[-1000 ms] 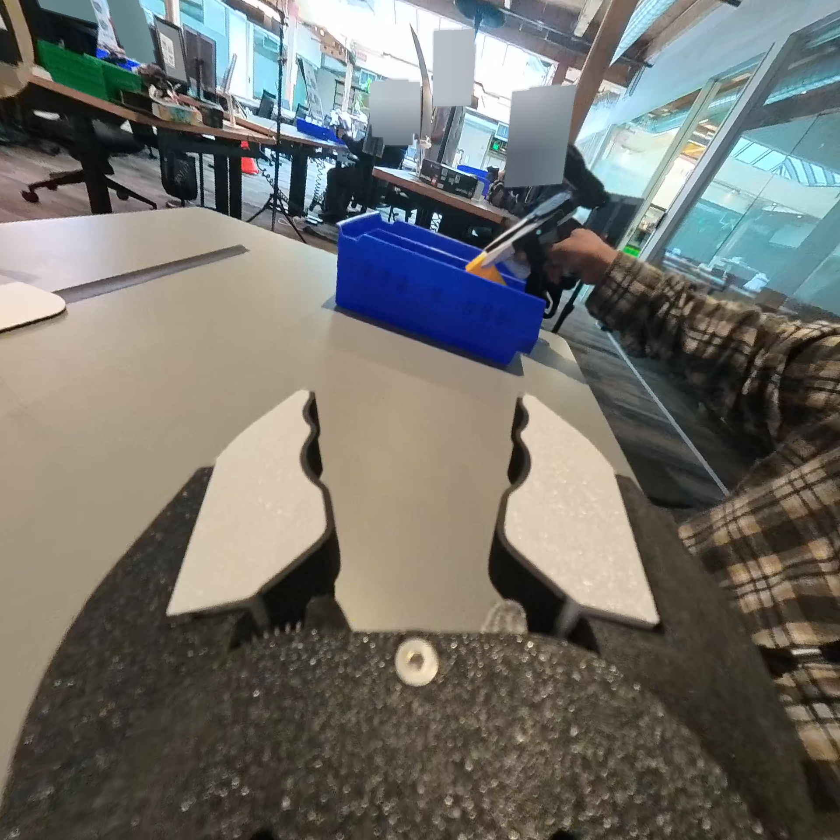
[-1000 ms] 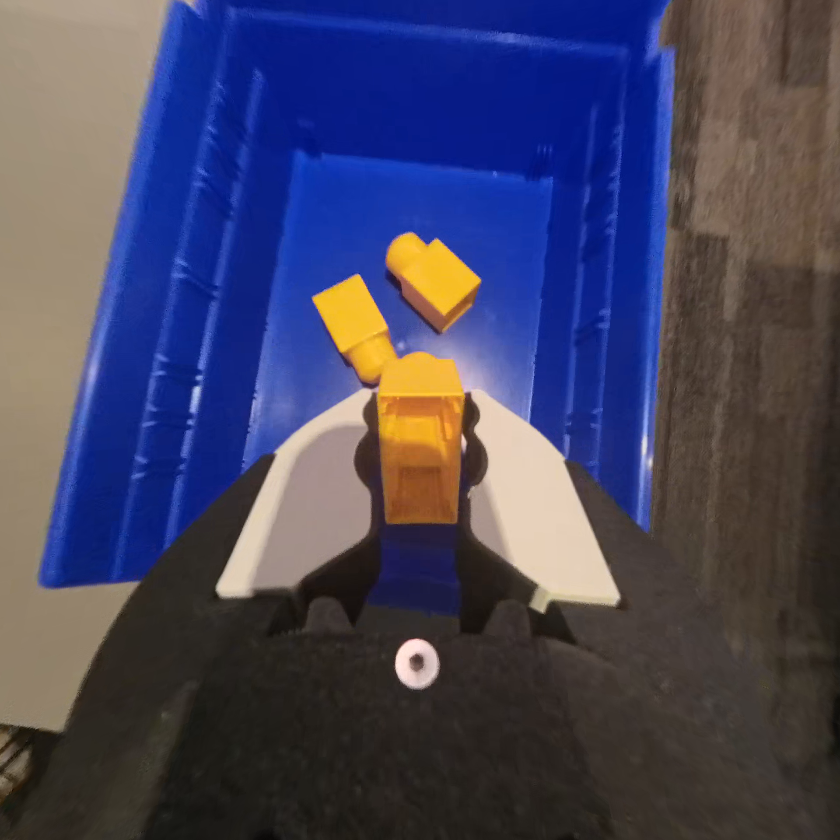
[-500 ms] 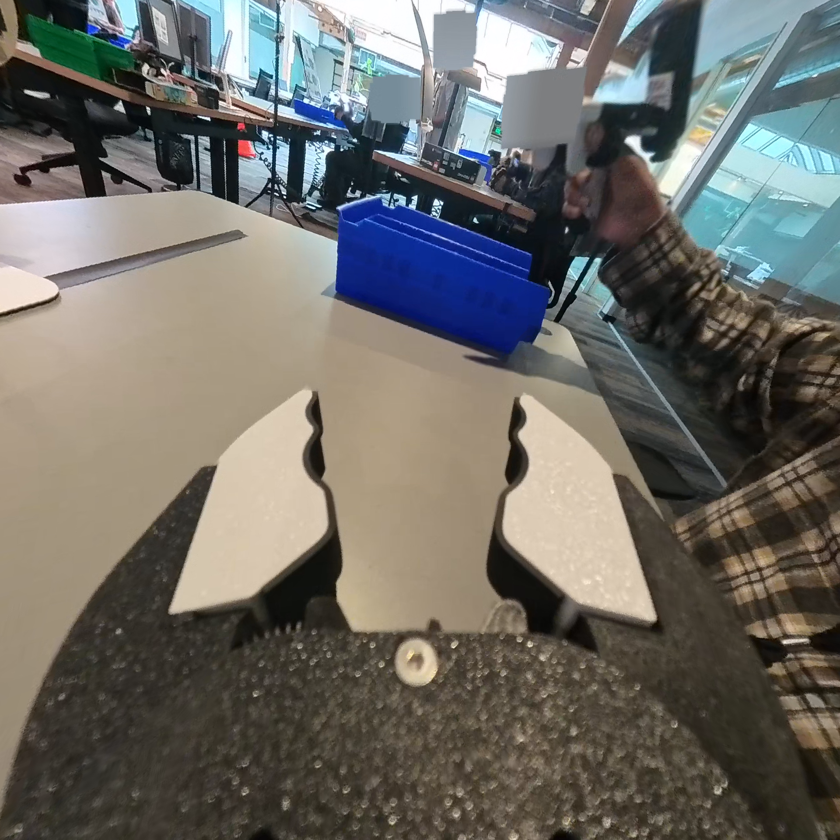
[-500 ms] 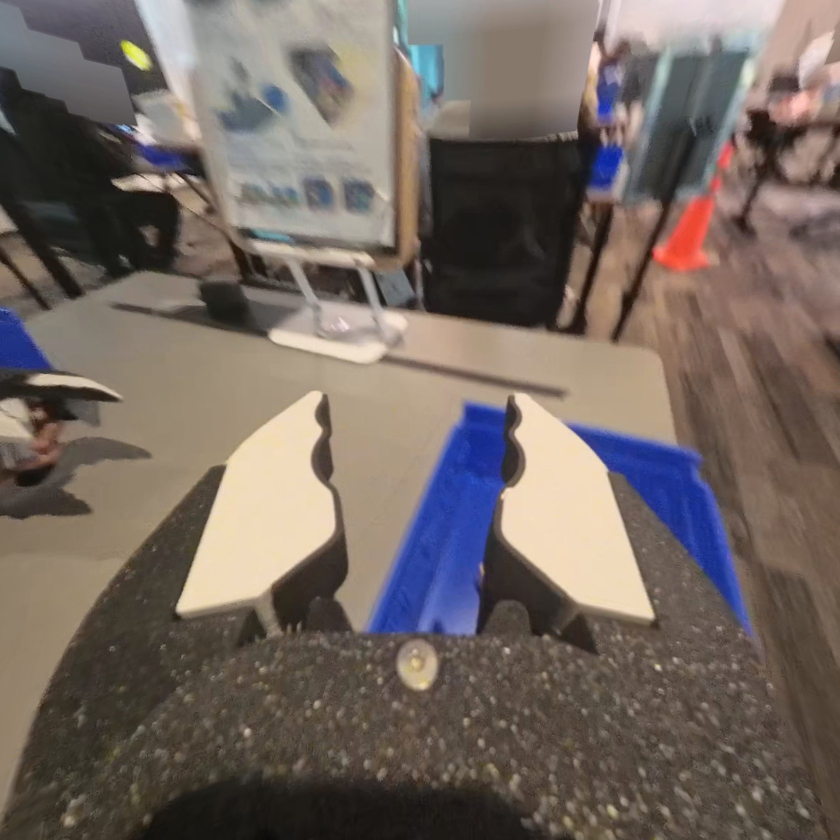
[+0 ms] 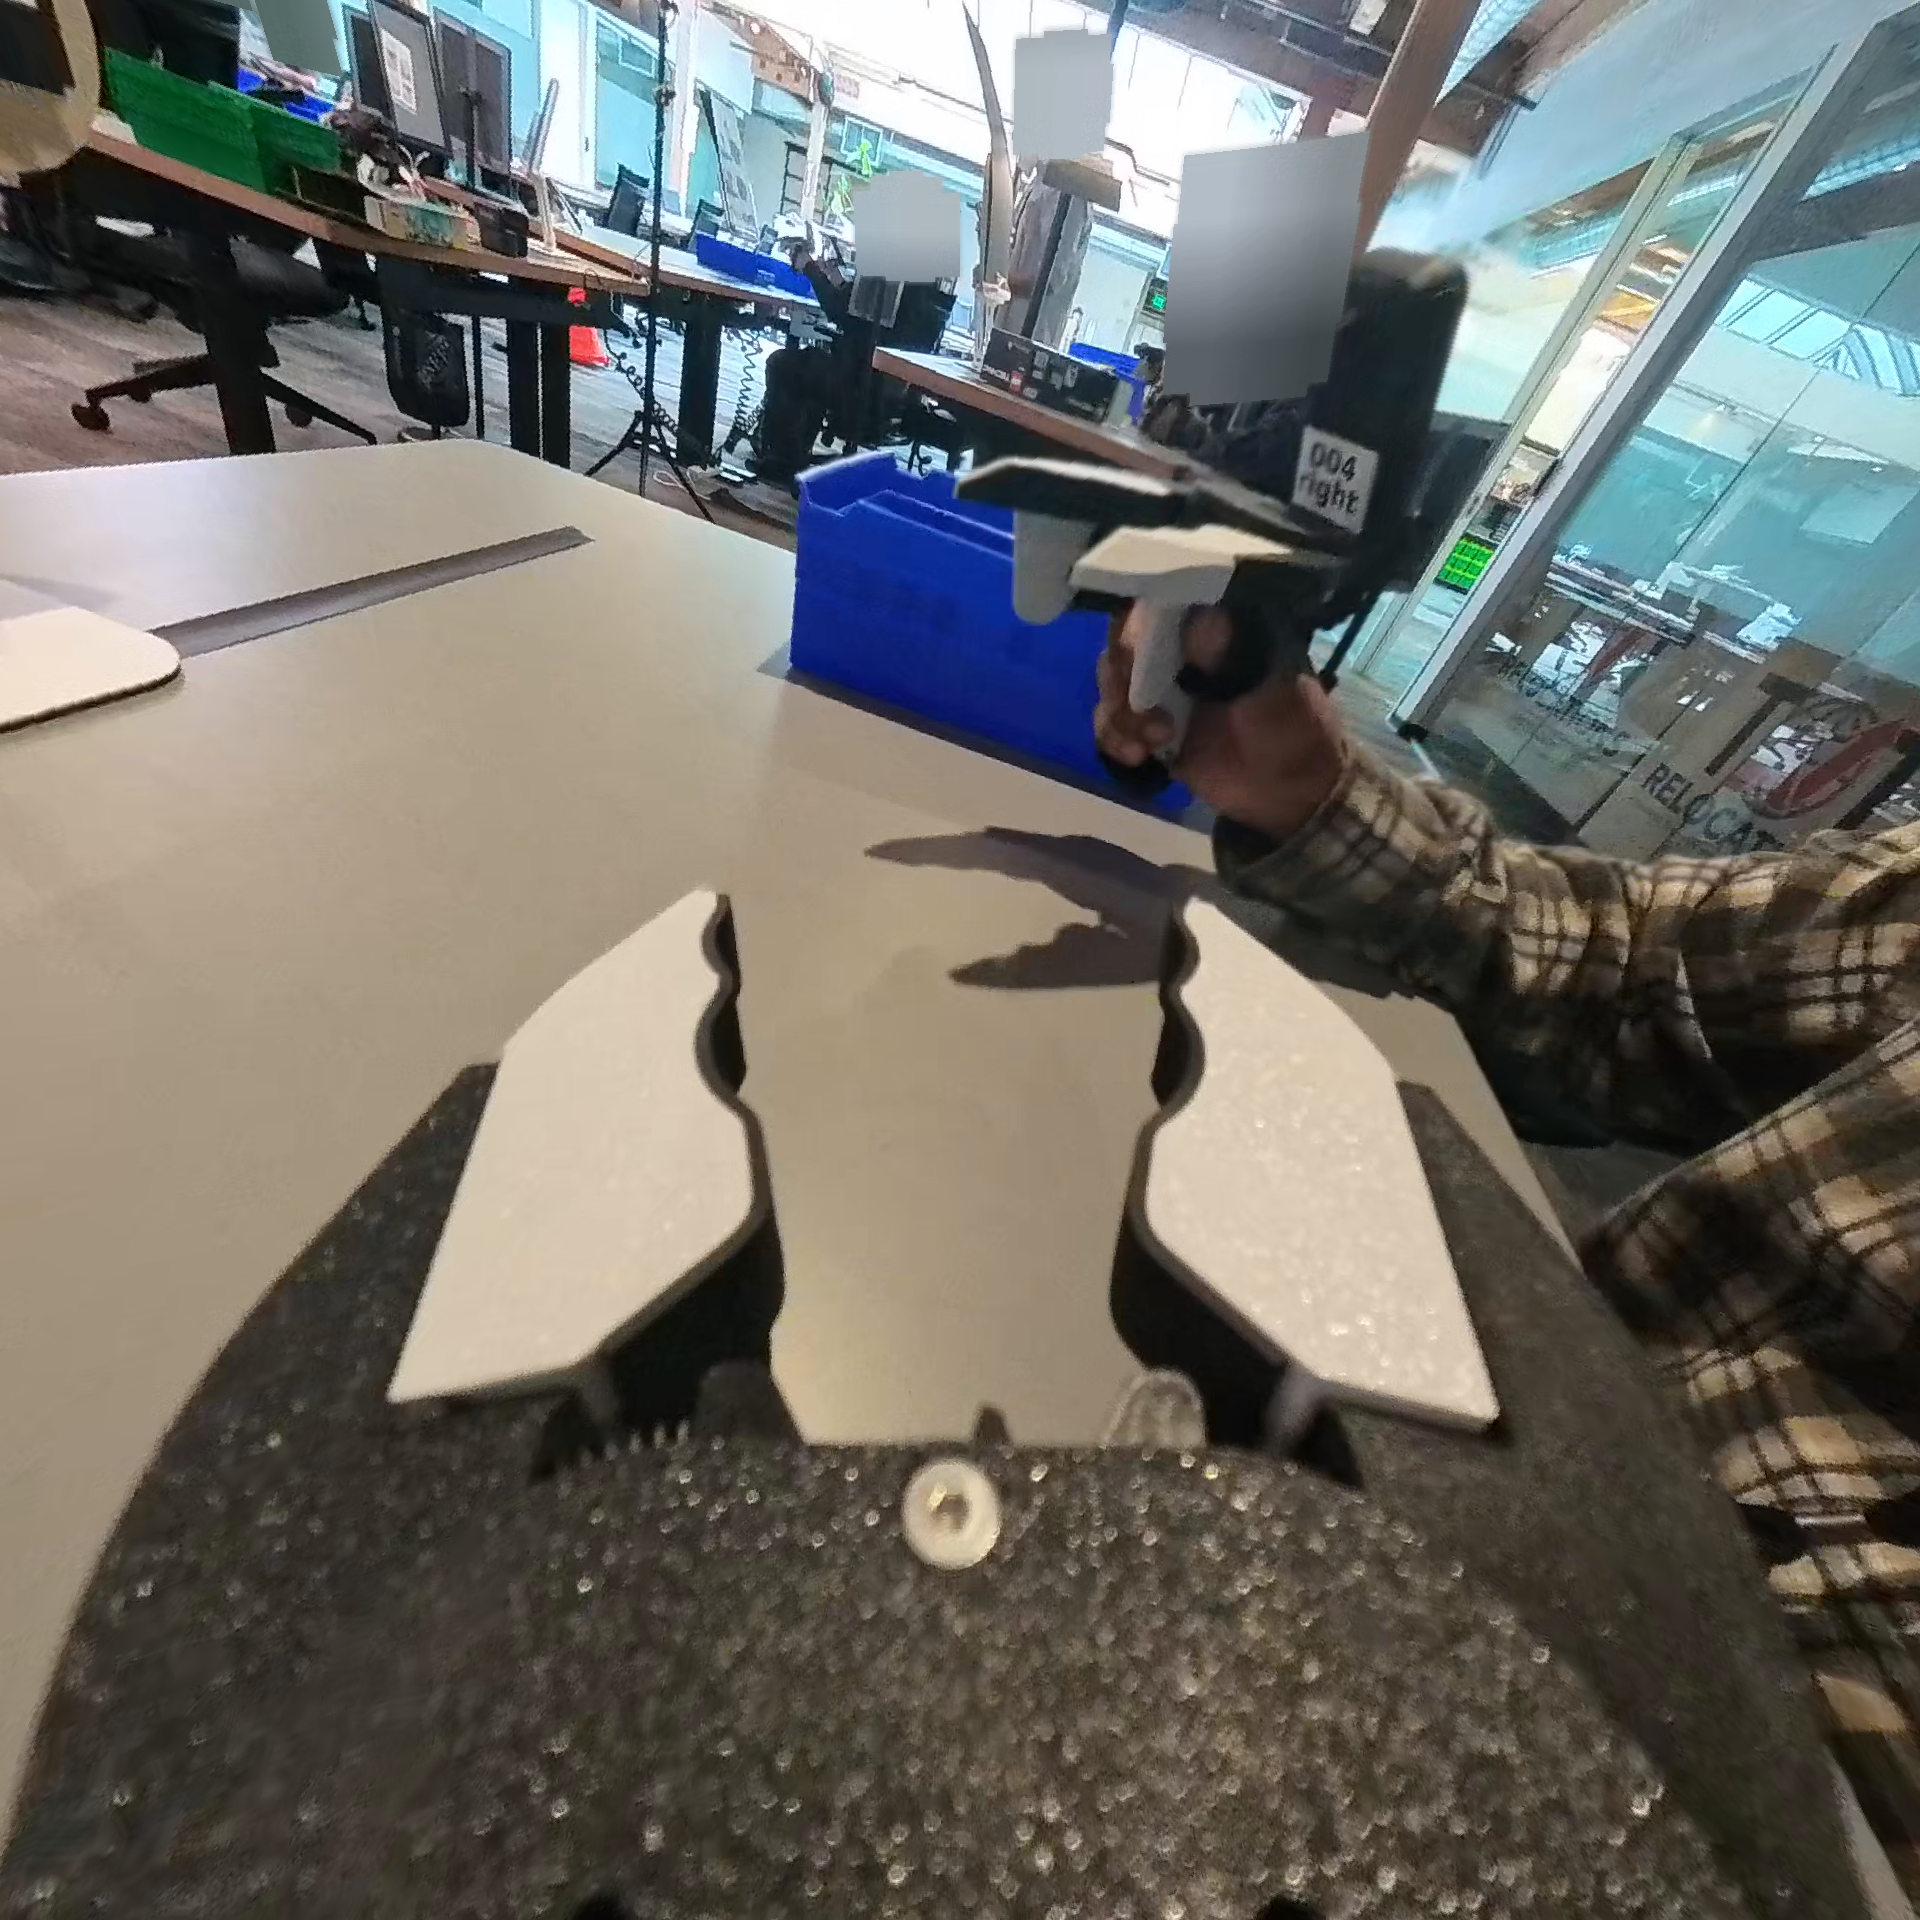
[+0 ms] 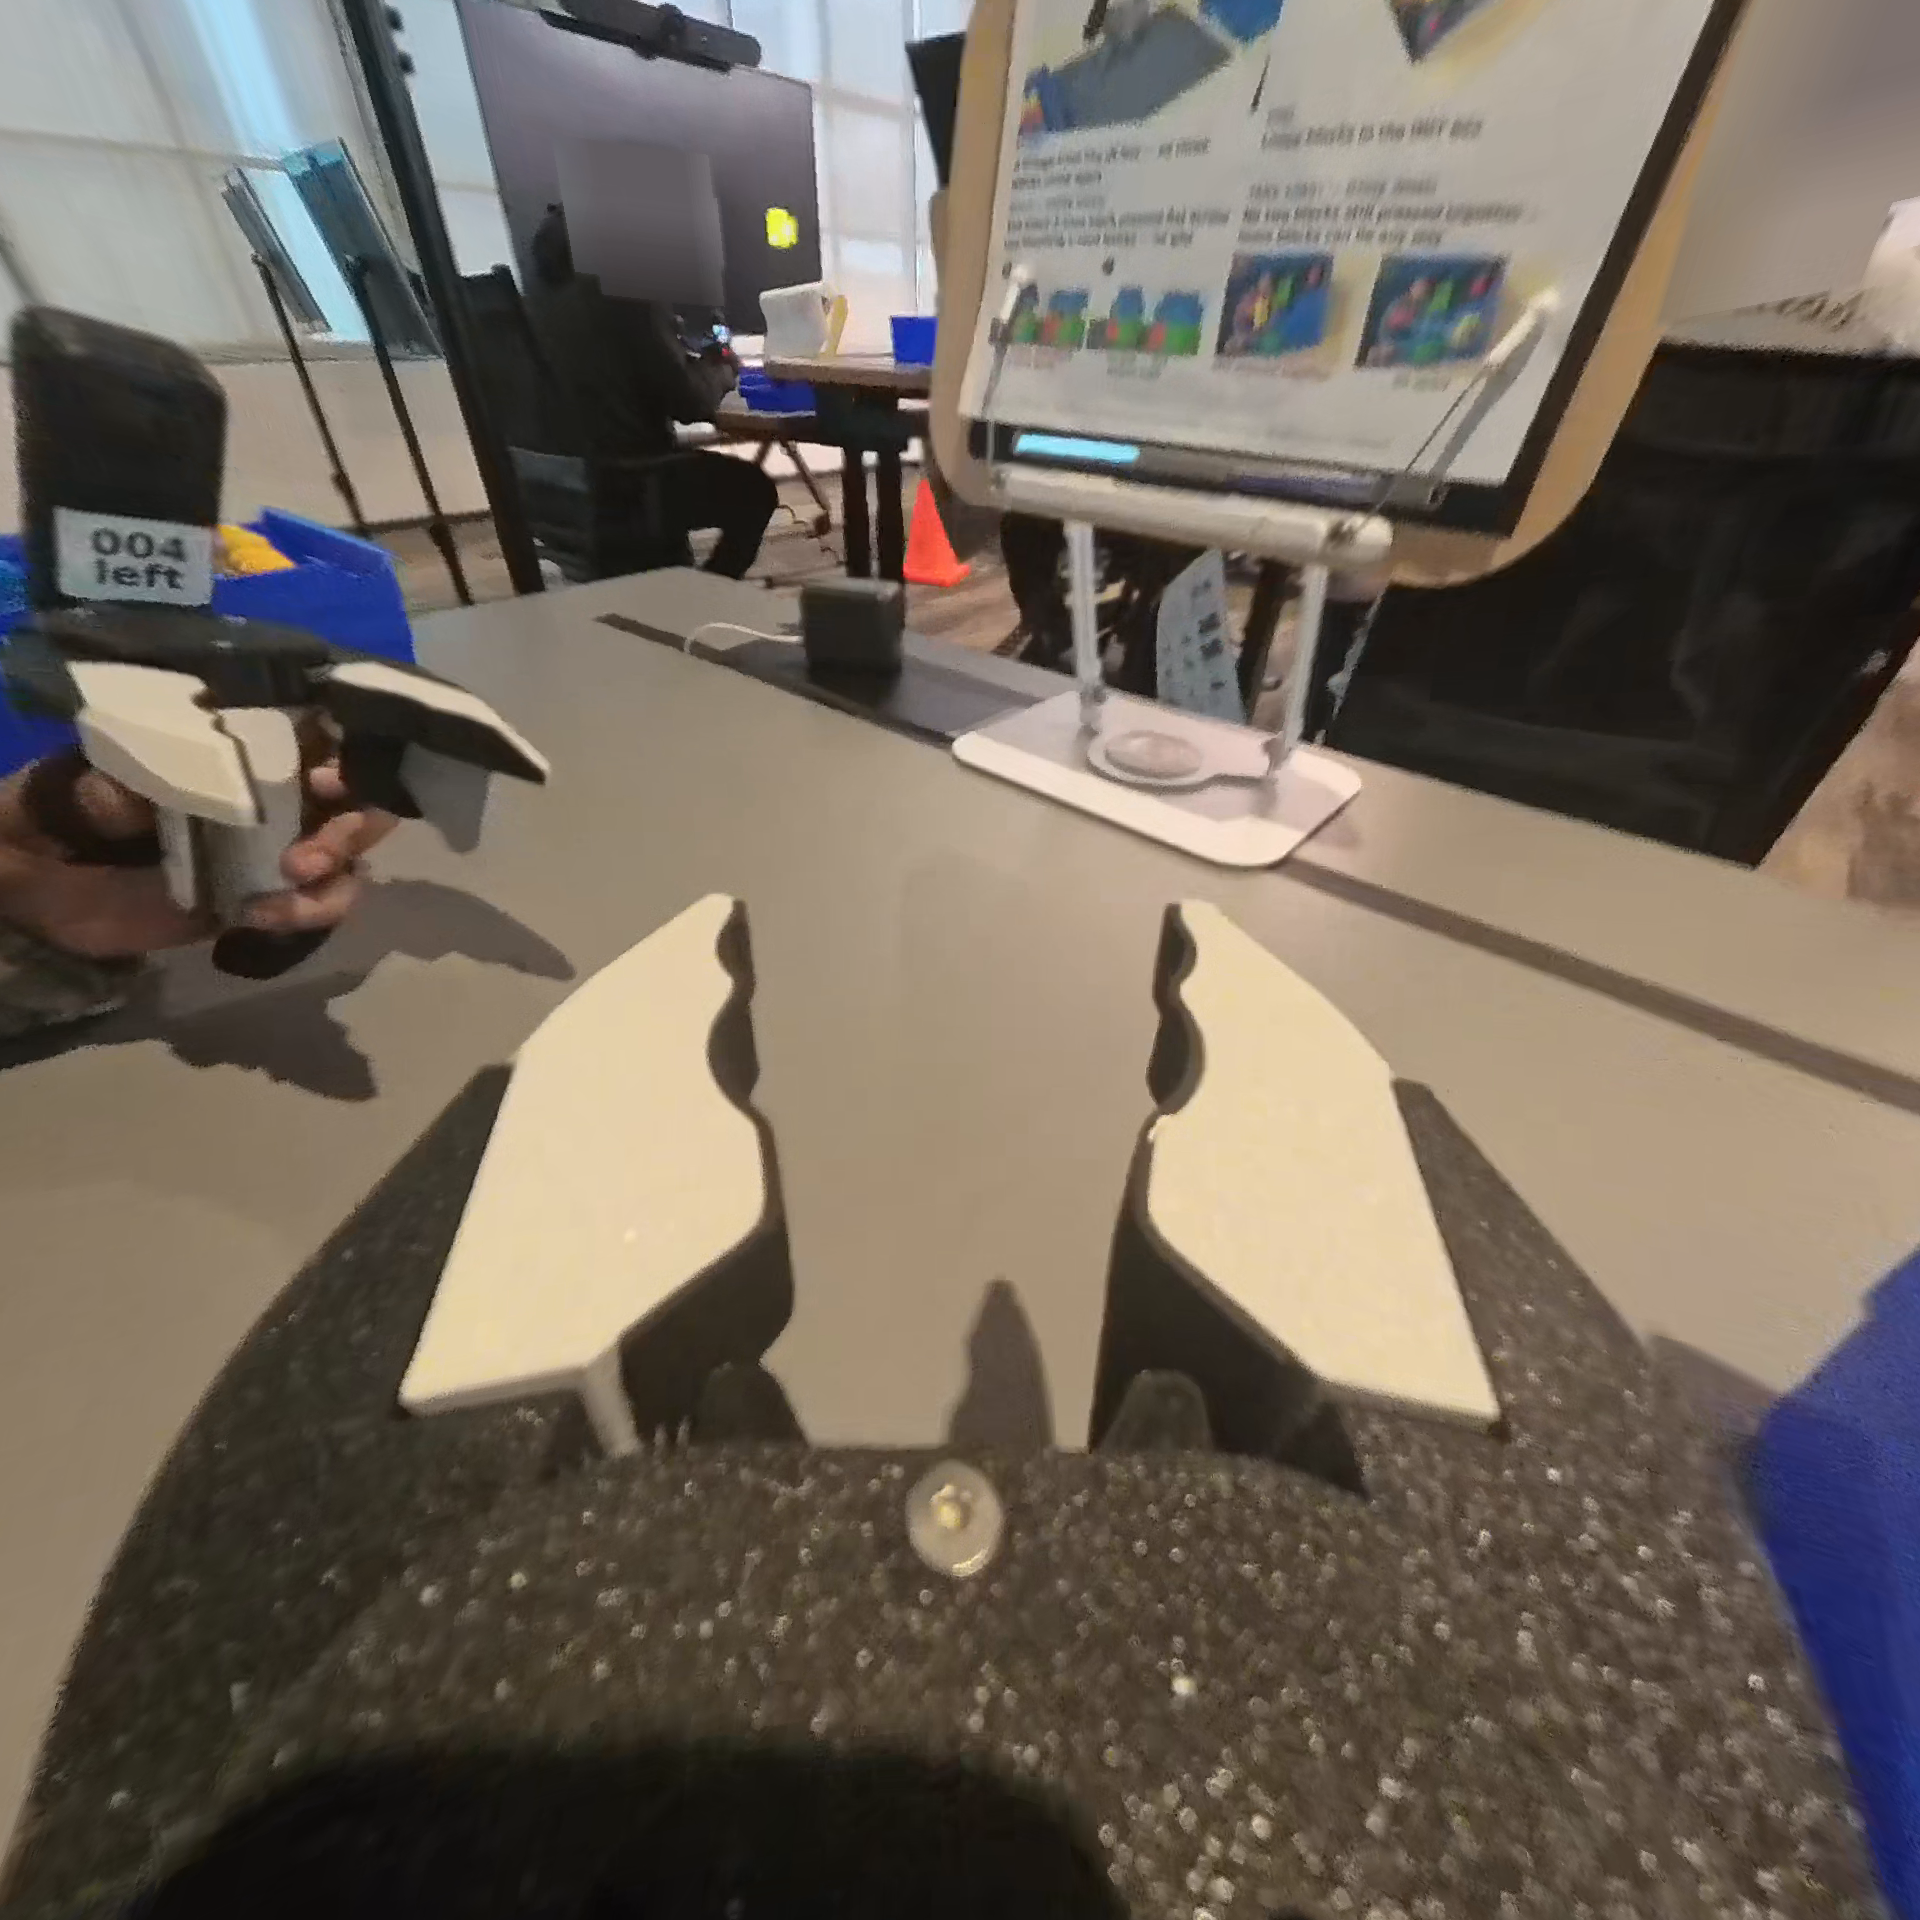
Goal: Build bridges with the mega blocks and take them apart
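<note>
My left gripper (image 5: 951,914) is open and empty, low over the bare grey table (image 5: 416,831). My right gripper (image 6: 951,914) is open and empty too, over the table's middle. It also shows in the left wrist view (image 5: 1029,540), held by a hand in front of a blue bin (image 5: 914,623). The left gripper shows in the right wrist view (image 6: 384,769), open. That bin's corner shows at the right edge (image 6: 1849,1507). A second blue bin (image 6: 322,597) behind the left gripper holds yellow blocks (image 6: 244,549). No blocks lie on the table.
A board with a printed sheet (image 6: 1299,260) stands on a white base (image 6: 1153,779) at the far side; the base also shows in the left wrist view (image 5: 62,665). A small black box (image 6: 852,634) sits on a dark groove. A plaid sleeve (image 5: 1558,987) crosses the right edge.
My right gripper let go of the yellow block in the blue bin, opened, lifted out and swung over the table. My left gripper barely moved.
</note>
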A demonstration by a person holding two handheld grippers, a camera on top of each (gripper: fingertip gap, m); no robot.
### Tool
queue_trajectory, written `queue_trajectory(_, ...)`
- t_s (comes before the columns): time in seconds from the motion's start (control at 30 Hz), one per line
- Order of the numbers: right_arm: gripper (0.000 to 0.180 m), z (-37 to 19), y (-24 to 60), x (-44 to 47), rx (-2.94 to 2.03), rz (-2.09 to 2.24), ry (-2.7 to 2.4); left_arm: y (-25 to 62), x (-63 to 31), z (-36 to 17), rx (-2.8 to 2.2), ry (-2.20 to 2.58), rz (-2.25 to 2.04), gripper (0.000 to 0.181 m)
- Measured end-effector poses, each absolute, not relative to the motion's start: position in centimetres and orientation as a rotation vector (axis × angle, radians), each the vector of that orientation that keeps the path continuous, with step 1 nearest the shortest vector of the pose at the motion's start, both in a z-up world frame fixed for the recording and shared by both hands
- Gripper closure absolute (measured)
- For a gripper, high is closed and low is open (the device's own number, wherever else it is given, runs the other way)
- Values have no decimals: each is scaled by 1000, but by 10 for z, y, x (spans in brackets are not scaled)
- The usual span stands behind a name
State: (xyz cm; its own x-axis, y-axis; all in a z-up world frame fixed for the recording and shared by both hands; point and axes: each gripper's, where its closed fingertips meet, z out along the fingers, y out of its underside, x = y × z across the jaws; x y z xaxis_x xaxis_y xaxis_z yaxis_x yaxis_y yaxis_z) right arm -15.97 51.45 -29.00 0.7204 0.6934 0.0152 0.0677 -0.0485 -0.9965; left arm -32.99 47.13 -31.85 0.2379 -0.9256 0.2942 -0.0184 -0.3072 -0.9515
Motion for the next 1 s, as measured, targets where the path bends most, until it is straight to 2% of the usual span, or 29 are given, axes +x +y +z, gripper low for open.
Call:
queue_trajectory(0.17, 107, -308, 510, -167, -1600, 673, -659, 472, -333, -316, -1573, 917, -1202, 104)
queue_trajectory(0.3, 107, -305, 502, -176, -1575, 675, -702, 466, -365, -265, -1481, 837, -1217, 105)
queue_trajectory(0.43, 107, -299, 493, -184, -1538, 709, -731, 450, -440, -206, -1493, 832, -1036, 105)
queue_trajectory(0.57, 107, -299, 486, -192, -1533, 764, -764, 442, -566, -184, -1740, 818, -602, 105)
queue_trajectory(0.77, 109, -300, 478, -205, -1500, 808, -825, 408, -756, -217, -2164, 788, -184, 120)
queue_trajectory(1.0, 109, -312, 476, -213, -1488, 766, -909, 390, -841, -296, -2519, 1040, 186, 121)
